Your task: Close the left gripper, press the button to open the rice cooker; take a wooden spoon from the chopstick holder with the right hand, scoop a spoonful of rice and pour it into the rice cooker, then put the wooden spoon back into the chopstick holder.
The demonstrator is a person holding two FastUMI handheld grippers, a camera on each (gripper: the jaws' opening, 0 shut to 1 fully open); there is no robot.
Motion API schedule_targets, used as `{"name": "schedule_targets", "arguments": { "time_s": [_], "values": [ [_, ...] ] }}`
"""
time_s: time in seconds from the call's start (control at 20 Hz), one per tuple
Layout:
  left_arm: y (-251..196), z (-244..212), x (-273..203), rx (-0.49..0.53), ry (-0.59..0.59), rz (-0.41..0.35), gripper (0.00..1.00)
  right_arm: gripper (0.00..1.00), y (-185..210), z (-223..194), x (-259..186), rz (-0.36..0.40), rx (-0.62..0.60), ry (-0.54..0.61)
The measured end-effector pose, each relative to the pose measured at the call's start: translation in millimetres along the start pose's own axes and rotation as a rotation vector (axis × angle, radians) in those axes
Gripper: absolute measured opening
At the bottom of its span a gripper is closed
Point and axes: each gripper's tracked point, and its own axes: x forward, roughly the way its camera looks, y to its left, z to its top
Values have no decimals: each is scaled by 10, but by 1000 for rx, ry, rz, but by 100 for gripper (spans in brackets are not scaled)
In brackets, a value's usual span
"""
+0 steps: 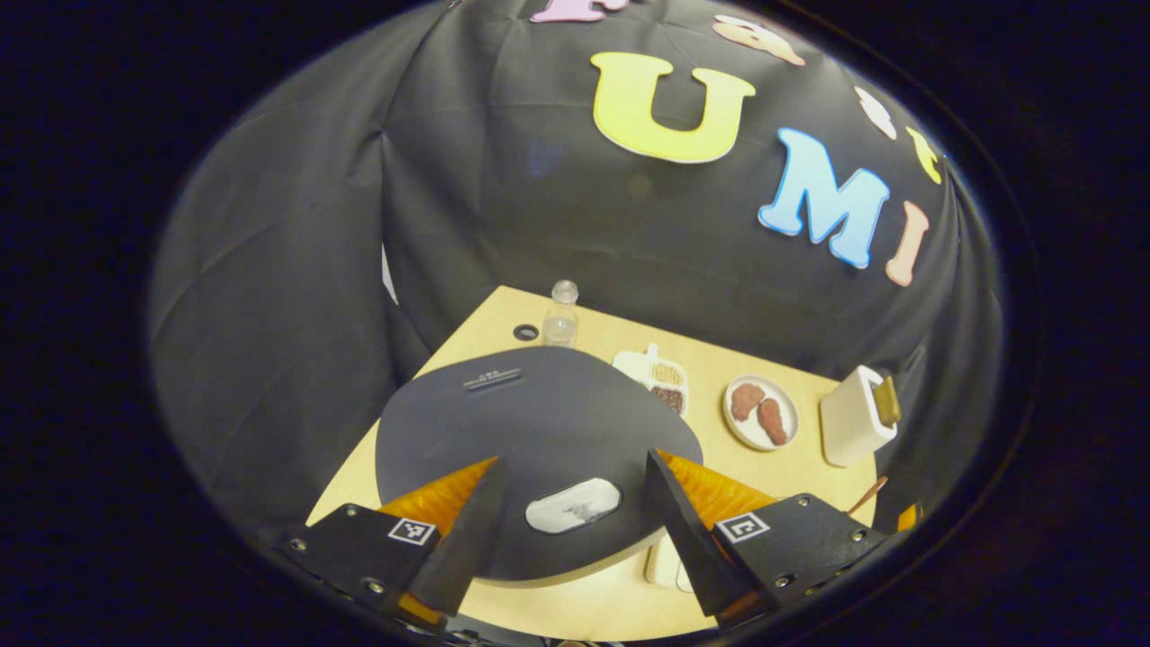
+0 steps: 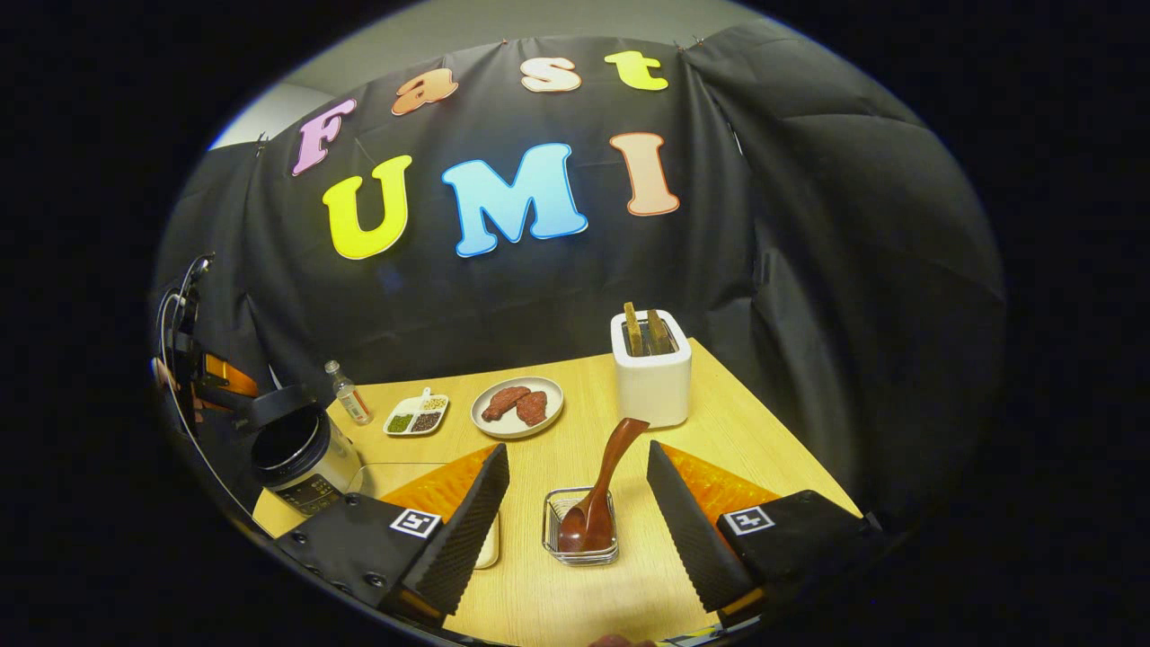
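Left gripper view first: the left tongs (image 1: 571, 530) are spread wide w/ nothing between them, hanging right over the rice cooker (image 1: 530, 449). Its dark lid is down, and the pale button (image 1: 573, 505) sits at the front edge, in the gap between the two fingers. Can't tell if anything touches it. Further back on the tabletop (image 1: 800, 467) there's a small clear bottle (image 1: 561, 314), a divided dish of grains (image 1: 654, 376), a plate w/ two brownish pieces of meat (image 1: 762, 412) and a white toaster (image 1: 858, 415) off to the right.

Right gripper view: the right tongs (image 2: 575, 503) are also wide open, empty, pointing at the wooden spoon (image 2: 597, 494). The spoon stands tilted, bowl end down in a small clear square holder (image 2: 580, 539), handle leaning up and right toward the toaster (image 2: 651, 377), which has slices poking out the top. Holder sits between the fingers but apart from both. The cooker (image 2: 301, 458) is far left at the tabletop edge, seen from the side, w/ the left tongs and cables just above it, too dark to make out much. Bottle (image 2: 346, 395), grain dish (image 2: 416, 413) and meat plate (image 2: 518, 406) line up behind.
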Motion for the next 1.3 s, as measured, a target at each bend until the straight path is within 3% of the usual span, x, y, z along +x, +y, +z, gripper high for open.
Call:
{"name": "schedule_targets", "arguments": {
  "time_s": [0.3, 0.75, 0.9, 1.2, 1.3],
  "values": [
    [-62, -370, 228, 90, 83, 57, 98, 98, -278, 3, 8, -15, 15, 5],
    [-68, -513, 304, 113, 133, 76, 99, 98, -501, -66, -39, 5, 13, 13],
    [-63, -589, 346, 124, 160, 79, 99, 98, -691, -79, -19, 5, -42, 14],
    [-65, -564, 331, 120, 115, 93, 99, 98, -1114, 40, -55, 23, -29, -6],
    [-34, -583, 282, 101, 84, 144, 99, 98, -1192, -24, -59, 34, 0, 13]
  ]
}}
